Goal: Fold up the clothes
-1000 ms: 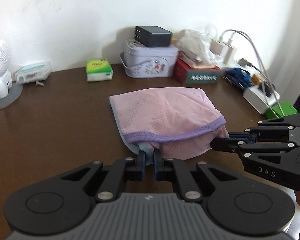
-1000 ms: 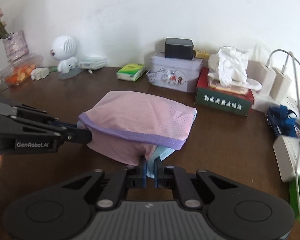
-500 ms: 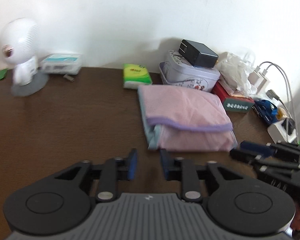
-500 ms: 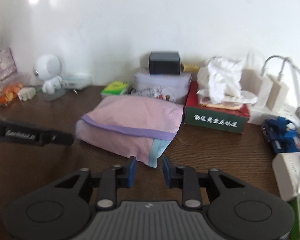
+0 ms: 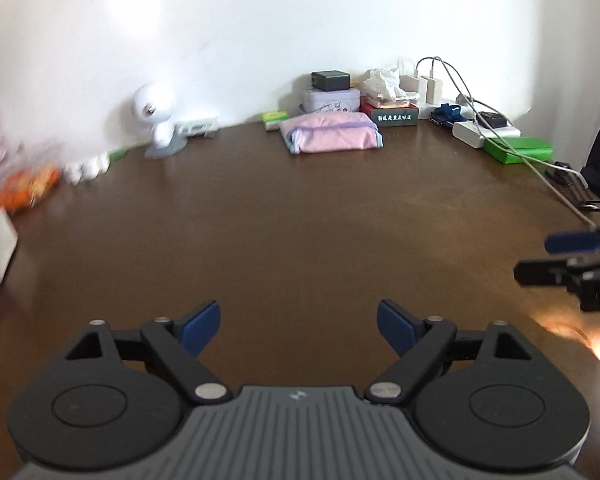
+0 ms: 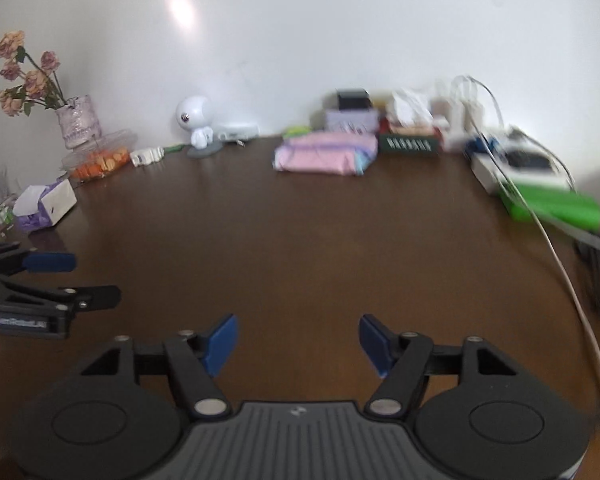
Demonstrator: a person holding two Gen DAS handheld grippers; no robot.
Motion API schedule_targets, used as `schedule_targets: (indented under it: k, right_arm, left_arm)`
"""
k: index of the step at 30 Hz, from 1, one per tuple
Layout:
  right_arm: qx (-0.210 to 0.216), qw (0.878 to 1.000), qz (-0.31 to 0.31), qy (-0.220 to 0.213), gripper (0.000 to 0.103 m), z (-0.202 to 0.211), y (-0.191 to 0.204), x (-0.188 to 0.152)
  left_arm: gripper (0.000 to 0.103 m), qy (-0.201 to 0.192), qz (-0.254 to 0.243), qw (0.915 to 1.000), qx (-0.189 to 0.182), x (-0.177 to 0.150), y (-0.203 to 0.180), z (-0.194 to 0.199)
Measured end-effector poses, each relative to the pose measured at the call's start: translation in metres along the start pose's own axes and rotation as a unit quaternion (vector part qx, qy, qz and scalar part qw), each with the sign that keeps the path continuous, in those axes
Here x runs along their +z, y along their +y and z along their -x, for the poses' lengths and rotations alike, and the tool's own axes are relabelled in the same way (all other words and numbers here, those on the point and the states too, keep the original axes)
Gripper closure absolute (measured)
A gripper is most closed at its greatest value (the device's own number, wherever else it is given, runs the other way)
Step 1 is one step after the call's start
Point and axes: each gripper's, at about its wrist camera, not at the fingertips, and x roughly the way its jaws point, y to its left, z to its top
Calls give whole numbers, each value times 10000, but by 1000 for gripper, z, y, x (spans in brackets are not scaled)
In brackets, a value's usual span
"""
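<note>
One folded pink garment [image 5: 332, 133] at the far end of the brown table [image 5: 300, 232], right in front of the tin [image 5: 331, 100] & red tissue box [image 5: 394, 113]. Long axis runs left-right, parallel w/ the wall, folded edge toward cam. Two grippers: left gripper [image 5: 299, 326] & right gripper [image 6: 298, 340], both spread wide, holding nothing, well apart from the cloth.

My gripper fingertips [image 5: 199, 322] blue; folded garment [image 5: 332, 133] pink, lilac trim; table [image 5: 300, 216] dark brown; box [image 5: 516, 149] green.
</note>
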Motion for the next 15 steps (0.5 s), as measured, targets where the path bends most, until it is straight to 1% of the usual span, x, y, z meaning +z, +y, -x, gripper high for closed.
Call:
schedule_targets:
  k: [1,2,3,6,9,10,11,13,15]
  right_arm:
    - [-86,10000,-13,16,24,9,4,-14]
    - [-172,9998,-16,26,20,19,8,-28]
    - [-206,9998,13,9,19,25,12,-39]
    - [-392,9992,3,-74,15,25,23,-51]
    - [-581,9982,-11,-158,10,25,34,-62]
    - [-644,9977,-16,-186,6,25,38,-65]
    - [-708,9973,-20,-214,2,25,42,-69]
    - [-834,9962,-30,-269,2,24,49,-76]
    - [-878,9960,-18,-161,1,20,52,-78]
  left_arm:
    - [3,8,198,9998,-76,-13,-1,10]
    - [3,42,328,9994,-88,-25,-3,17]
    - [3,110,376,9992,-22,-35,-6,20]
    - [3,170,537,9976,391,-58,-13,24]
    - [3,67,862,9950,509,-72,-19,27]
    - [3,37,911,9942,566,-76,-21,28]
    - [3,0,906,9939,625,-79,-23,28]
    - [3,-65,824,9937,758,-84,-27,30]
    - [1,-79,676,9939,864,-86,-31,29]
